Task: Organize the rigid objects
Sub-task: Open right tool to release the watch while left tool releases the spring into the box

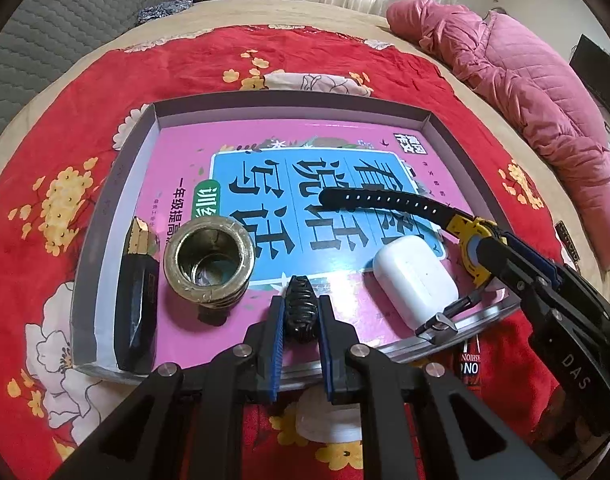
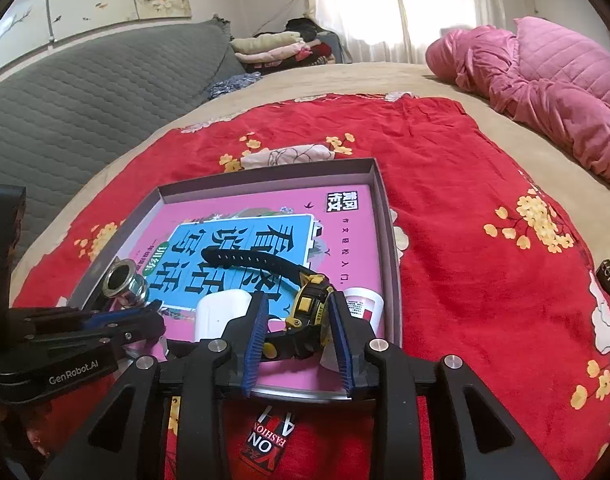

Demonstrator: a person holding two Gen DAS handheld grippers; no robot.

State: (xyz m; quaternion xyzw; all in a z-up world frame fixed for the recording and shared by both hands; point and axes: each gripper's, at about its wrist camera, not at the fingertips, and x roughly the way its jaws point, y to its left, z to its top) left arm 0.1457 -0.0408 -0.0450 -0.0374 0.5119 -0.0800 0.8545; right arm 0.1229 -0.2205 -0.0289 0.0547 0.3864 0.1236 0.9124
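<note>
Bed with red floral cover (image 2: pixel 445 184) carrying shallow box (image 1: pixel 145 152), walls hemming every exit: right hand-held gripper (image 2: pixel 297 320) clamped on yellow watch (image 2: pixel 309 308), strap may snag earbud case (image 1: pixel 415 280) just leftward; left hand-held gripper (image 1: pixel 301 320) closed around dark ribbed piece (image 1: pixel 301 308), brass fitting (image 1: pixel 209 260) close left, liable to topple.

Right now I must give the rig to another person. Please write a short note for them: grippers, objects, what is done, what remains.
Left gripper: fingers around the small black ribbed object at the tray's near edge; contact unclear.
Right gripper: fingers either side of the yellow-black watch, strap lying over the pink book; grip not confirmed.
Already in the tray: brass threaded fitting, white earbud case, dark bar-shaped item along the left wall, a white container beside the watch.
Left: set down or release both pieces, then withdraw.
</note>
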